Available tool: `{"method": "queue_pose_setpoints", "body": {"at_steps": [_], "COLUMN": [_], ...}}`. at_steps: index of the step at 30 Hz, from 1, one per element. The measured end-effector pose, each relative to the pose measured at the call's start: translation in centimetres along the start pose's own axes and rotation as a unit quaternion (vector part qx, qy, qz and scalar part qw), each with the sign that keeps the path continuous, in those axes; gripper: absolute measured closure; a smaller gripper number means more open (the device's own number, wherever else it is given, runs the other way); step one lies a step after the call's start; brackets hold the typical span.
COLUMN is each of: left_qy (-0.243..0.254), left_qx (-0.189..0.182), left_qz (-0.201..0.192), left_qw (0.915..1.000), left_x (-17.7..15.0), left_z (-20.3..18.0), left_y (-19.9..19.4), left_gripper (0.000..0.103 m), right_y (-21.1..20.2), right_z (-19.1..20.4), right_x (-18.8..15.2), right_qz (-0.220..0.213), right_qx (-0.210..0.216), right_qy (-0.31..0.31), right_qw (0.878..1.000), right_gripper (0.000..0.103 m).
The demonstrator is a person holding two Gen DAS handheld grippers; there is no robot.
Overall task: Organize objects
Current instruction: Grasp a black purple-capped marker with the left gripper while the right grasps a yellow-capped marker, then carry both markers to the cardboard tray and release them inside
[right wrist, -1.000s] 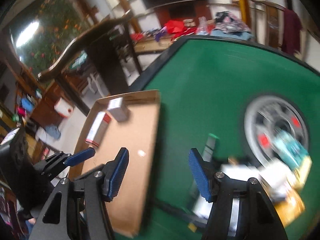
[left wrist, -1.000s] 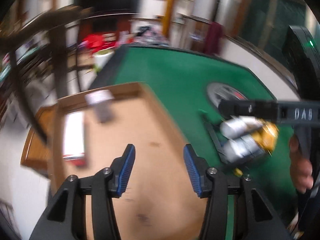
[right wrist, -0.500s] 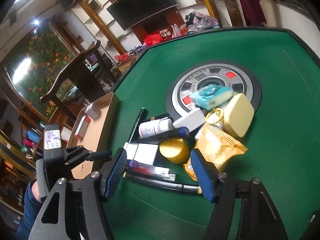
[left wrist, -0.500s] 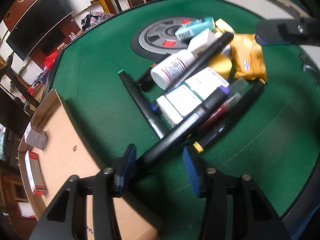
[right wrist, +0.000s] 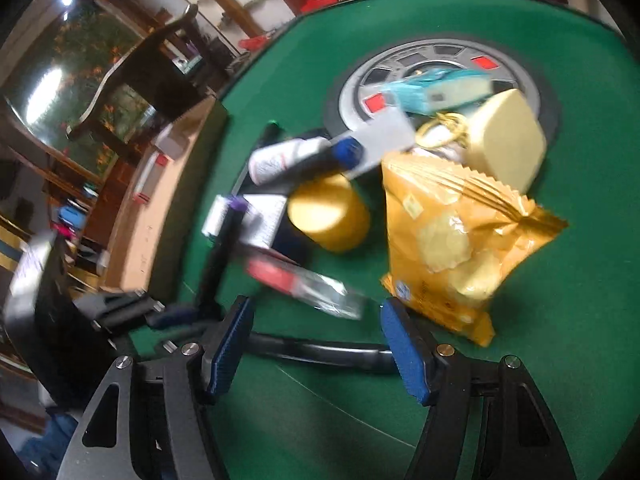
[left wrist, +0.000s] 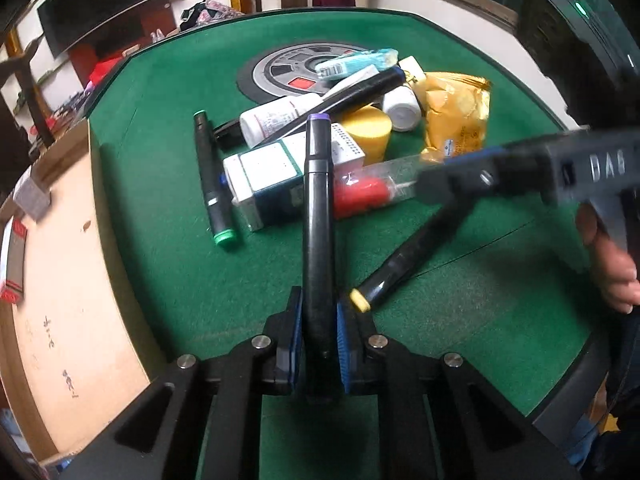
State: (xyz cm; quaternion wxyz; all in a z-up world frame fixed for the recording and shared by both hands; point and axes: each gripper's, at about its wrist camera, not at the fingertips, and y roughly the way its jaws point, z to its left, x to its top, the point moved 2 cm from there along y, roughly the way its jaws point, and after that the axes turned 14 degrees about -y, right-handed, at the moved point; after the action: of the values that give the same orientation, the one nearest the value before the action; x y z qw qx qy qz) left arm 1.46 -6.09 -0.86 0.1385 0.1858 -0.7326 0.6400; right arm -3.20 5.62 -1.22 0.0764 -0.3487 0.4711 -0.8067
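My left gripper (left wrist: pixel 318 320) is shut on a black marker with a purple cap (left wrist: pixel 317 216), its far end over the pile. It also shows in the right wrist view (right wrist: pixel 222 256). The pile on the green table (left wrist: pixel 160 92) holds a green-capped marker (left wrist: pixel 212 184), a white box (left wrist: pixel 268 180), a white bottle (left wrist: pixel 280 118), a yellow cylinder (left wrist: pixel 370 132), a golden snack bag (left wrist: pixel 456 112) and a clear tube with red inside (left wrist: pixel 372 188). My right gripper (right wrist: pixel 316 336) is open above a black marker (right wrist: pixel 320 354), near the tube (right wrist: pixel 304 284) and bag (right wrist: pixel 460 240).
A cardboard tray (left wrist: pixel 60 280) lies at the table's left edge with two small boxes (left wrist: pixel 12 256) in it. A grey round disc (left wrist: pixel 296 72) lies at the table's middle. A yellow-tipped marker (left wrist: pixel 408 256) lies on the felt. A chair (right wrist: pixel 140 76) stands beyond the table.
My left gripper has closed on the purple-capped marker and lifted its near end. My right gripper has moved in low over the pile.
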Motion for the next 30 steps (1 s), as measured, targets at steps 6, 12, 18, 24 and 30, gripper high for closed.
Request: {"method": "queue_pose_setpoints", "body": {"at_steps": [6,12,18,24,30], "left_qy": [0.001,0.001,-0.026,-0.083,-0.105], "left_qx": [0.005,0.017,0.023,-0.024,-0.060], "left_qz": [0.006,0.005,-0.032,-0.053,-0.062], "left_qw": [1.0000,0.9998,0.9989,0.9948,0.9907], "left_x": [1.0,3.0,2.5,0.9,0.5], "left_z": [0.5,0.3,0.4,1.1,1.4], "left_y": [0.1,1.5,1.4,0.1,-1.7], "left_gripper": [0.088,0.084,0.089,0.089,0.089], "right_y": [-0.1,1.2,1.7,0.1,-0.4], "right_z": [4.5,7.3,8.0,6.9,6.5], "right_x": [-3.1,-2.6,-2.6,-1.8,-1.3], "right_qz": [0.036,0.042,0.032,-0.015,-0.040], "right_qx": [-0.037,-0.109,-0.133,-0.075,-0.042], "right_qy": [-0.130,-0.194,-0.211,-0.167,-0.131], "right_qw": [0.990,0.974,0.968,0.983,0.990], "right_gripper": [0.031,0.069,0.086,0.086,0.086]}}
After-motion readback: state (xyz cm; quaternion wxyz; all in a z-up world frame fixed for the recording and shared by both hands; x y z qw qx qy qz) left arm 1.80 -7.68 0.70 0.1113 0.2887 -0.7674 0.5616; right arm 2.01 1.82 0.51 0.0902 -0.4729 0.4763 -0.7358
